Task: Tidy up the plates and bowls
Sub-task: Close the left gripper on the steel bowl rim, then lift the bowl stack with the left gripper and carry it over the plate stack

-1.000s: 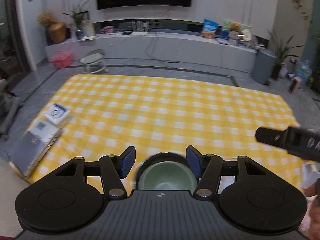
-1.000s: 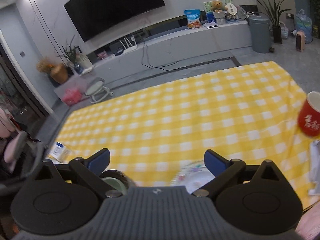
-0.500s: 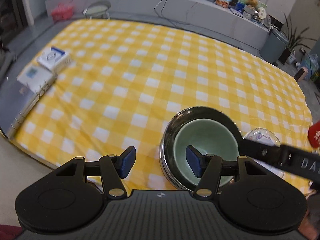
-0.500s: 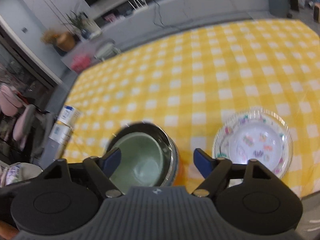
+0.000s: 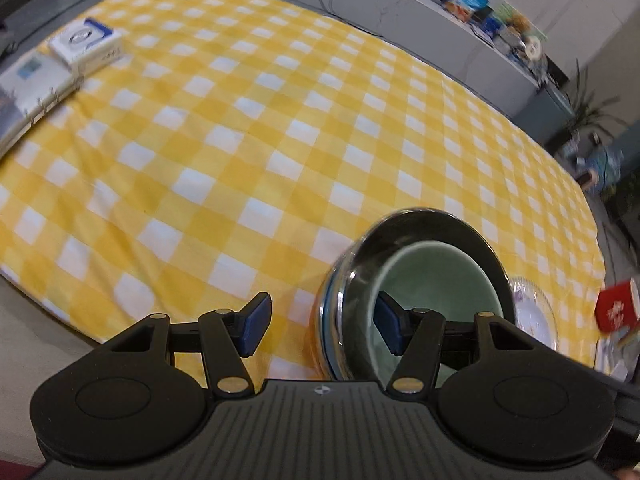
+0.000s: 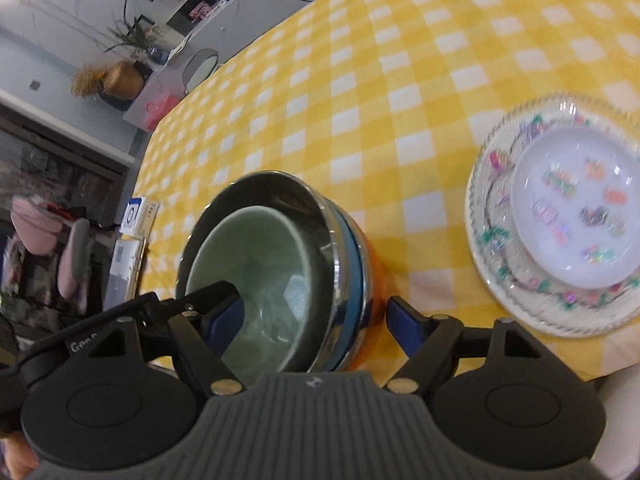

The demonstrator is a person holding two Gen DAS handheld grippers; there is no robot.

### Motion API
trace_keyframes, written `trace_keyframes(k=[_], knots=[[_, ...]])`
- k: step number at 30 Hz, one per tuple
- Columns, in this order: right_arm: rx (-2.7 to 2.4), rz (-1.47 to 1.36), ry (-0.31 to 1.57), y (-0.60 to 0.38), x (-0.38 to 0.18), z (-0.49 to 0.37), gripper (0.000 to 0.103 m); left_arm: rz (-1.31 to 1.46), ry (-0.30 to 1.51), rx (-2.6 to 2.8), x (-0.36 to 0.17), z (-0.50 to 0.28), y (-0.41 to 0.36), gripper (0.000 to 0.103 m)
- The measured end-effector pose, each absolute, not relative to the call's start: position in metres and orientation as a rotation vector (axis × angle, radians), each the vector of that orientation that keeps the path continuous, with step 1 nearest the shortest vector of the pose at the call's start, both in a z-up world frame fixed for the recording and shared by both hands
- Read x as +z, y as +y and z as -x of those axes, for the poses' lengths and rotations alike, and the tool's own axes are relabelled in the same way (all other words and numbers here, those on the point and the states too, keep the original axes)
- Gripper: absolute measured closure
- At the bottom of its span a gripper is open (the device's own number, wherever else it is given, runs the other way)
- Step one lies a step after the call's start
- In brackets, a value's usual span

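A nest of bowls stands near the front edge of the yellow check cloth (image 5: pixel 240 140): a pale green bowl (image 5: pixel 440 280) inside a steel bowl (image 5: pixel 424 224), over a blue and an orange bowl (image 6: pixel 374 280). My left gripper (image 5: pixel 322 326) is open and straddles the nest's left wall, its right pad over the green bowl (image 6: pixel 260 248). My right gripper (image 6: pixel 316 324) is open and straddles the right wall, with a gap beside the orange bowl. To the right, a small white plate (image 6: pixel 576 240) lies on a patterned plate (image 6: pixel 490 216).
A red cup (image 5: pixel 616 306) stands beyond the plates at the right. White boxes (image 5: pixel 86 42) and a ring binder (image 5: pixel 28 80) sit at the cloth's far left edge. A long low bench (image 5: pixel 400 4) runs behind the table.
Both grippers have come down and tilted towards the bowl nest, which now sits between their fingers. The right gripper's jaws stand narrower than a second ago.
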State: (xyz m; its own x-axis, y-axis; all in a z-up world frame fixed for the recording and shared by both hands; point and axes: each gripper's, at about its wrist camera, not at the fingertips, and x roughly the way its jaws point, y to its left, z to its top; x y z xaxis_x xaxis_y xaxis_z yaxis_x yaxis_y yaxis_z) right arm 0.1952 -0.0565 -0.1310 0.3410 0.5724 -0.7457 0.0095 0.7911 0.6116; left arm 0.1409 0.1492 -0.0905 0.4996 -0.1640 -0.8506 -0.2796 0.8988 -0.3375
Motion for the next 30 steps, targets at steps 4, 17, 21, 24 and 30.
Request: trace_keyframes(k=[4, 17, 21, 24, 30], knots=[[0.402, -0.645, 1.183, -0.059, -0.142, -0.198, 0.025, 0.566, 1.049, -0.006, -0.101, -0.144, 0.155, 0.035], [0.491, -0.614, 1.174, -0.067, -0.146, -0.202, 0.023, 0.844, 1.051, -0.124, -0.144, -0.147, 0.177, 0.03], [0.561, -0.57, 1.202, -0.062, -0.149, -0.199, 0.022, 0.87, 1.046, -0.166, -0.151, -0.147, 0.179, 0.025], [0.511, -0.545, 1.195, -0.048, -0.152, -0.199, 0.023, 0.813, 1.047, -0.17, -0.147, -0.148, 0.173, 0.024], [0.445, -0.564, 1.151, -0.03, -0.159, -0.192, 0.026, 0.857, 1.043, -0.176, -0.15, -0.146, 0.179, 0.025]])
